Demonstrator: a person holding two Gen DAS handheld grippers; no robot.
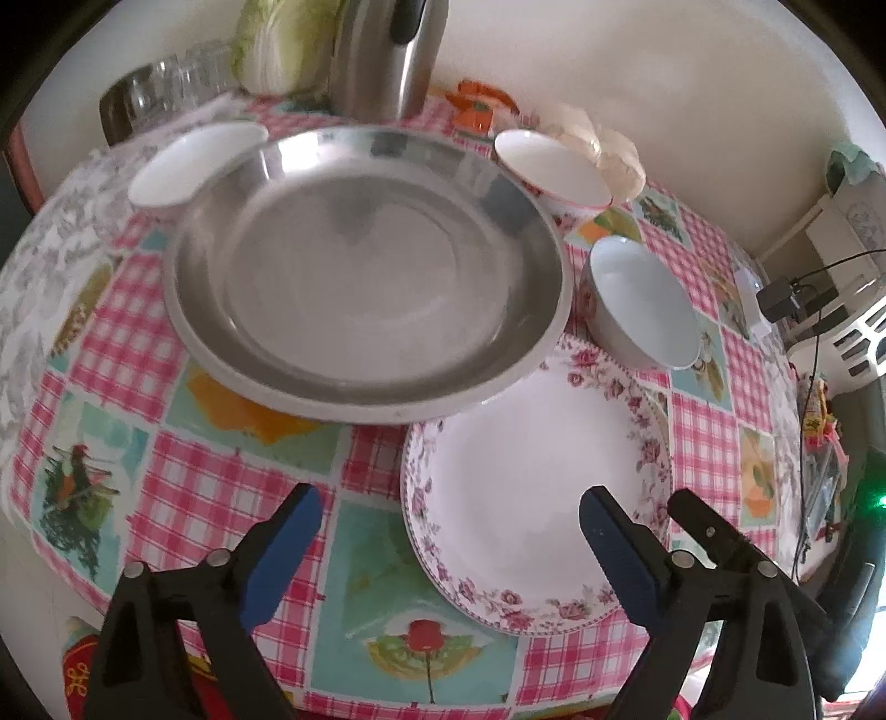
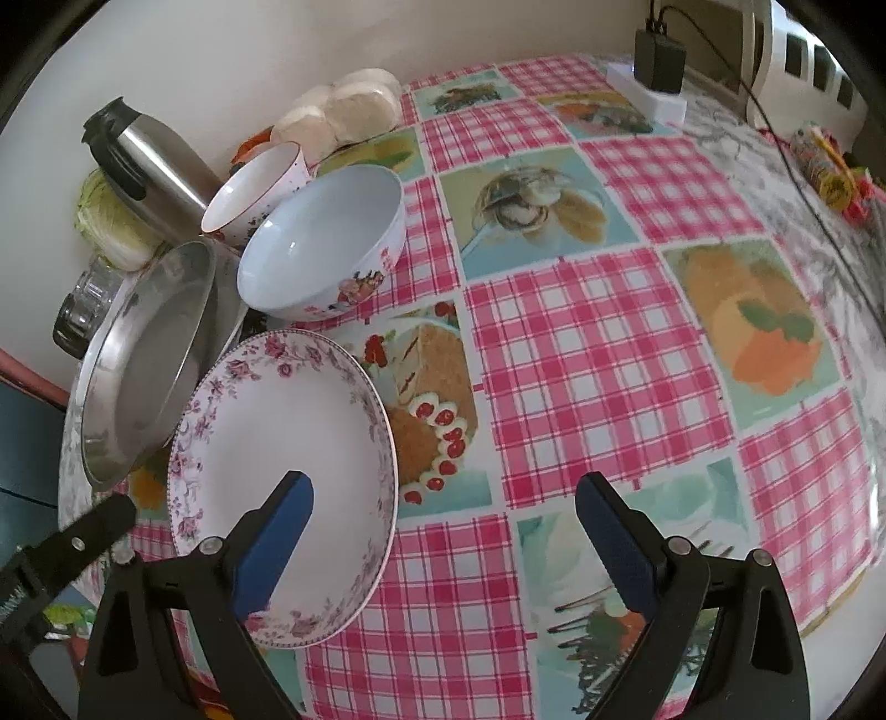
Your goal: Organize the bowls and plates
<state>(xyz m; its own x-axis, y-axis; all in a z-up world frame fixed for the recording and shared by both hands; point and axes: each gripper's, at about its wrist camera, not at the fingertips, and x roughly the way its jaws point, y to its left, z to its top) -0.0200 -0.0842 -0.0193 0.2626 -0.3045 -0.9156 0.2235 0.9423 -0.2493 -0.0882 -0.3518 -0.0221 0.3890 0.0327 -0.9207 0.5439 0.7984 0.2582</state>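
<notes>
A white plate with a pink floral rim point(image 1: 531, 498) lies on the checked tablecloth point(image 1: 183, 487), its far edge tucked under a large steel plate point(image 1: 365, 266). My left gripper point(image 1: 448, 526) is open and straddles the floral plate's left rim, one pad over the plate and one over the cloth. My right gripper point(image 2: 443, 509) is open astride the floral plate's point(image 2: 288, 443) right rim. Neither grips it. A pale blue bowl point(image 2: 326, 243) and a red-rimmed white bowl point(image 2: 255, 188) stand behind it. Another white bowl point(image 1: 194, 160) sits at the steel plate's far left.
A steel thermos jug point(image 1: 387, 55), a cabbage point(image 1: 277, 44) and several glasses point(image 1: 166, 88) line the wall. Bagged buns point(image 2: 343, 111) lie behind the bowls. A power strip with an adapter point(image 2: 653, 83) and a cable run along the table's far right.
</notes>
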